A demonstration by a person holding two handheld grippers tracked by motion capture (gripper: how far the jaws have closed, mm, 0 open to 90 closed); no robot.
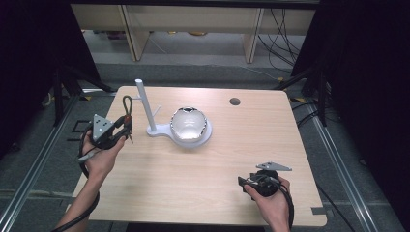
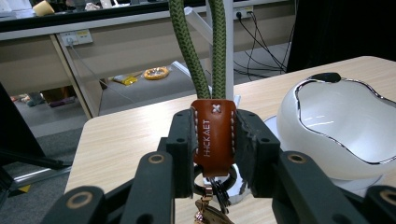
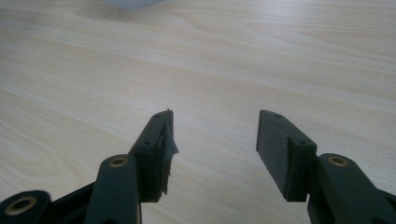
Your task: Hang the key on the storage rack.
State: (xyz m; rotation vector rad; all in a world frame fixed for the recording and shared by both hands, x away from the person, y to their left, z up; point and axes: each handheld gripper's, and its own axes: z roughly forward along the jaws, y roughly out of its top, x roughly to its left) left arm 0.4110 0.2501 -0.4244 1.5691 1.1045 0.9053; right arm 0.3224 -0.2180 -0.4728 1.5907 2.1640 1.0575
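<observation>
- The left gripper (image 2: 214, 140) is pinching the keychain's brown leather tab (image 2: 213, 135), green cord loop (image 1: 127, 104) pointing up, left of the white stand (image 1: 145, 108).
- The right gripper (image 3: 215, 140) is resting near right, jaws spread over the table (image 3: 233, 56).

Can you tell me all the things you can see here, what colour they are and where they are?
key strap: 1, green cord loop with a brown leather tab and metal rings below, clamped in the left gripper near the table's left edge
stand: 1, white post with a side peg, on the table just right of the strap
bowl: 1, shiny white, on the stand's round base, mid table
table: 1, light wood, with a dark round hole near its far right
left gripper: 1, black, shut on the strap's leather tab
right gripper: 1, black, jaws apart with nothing between, low over the table's near right
hands: 2, one holding each gripper
</observation>
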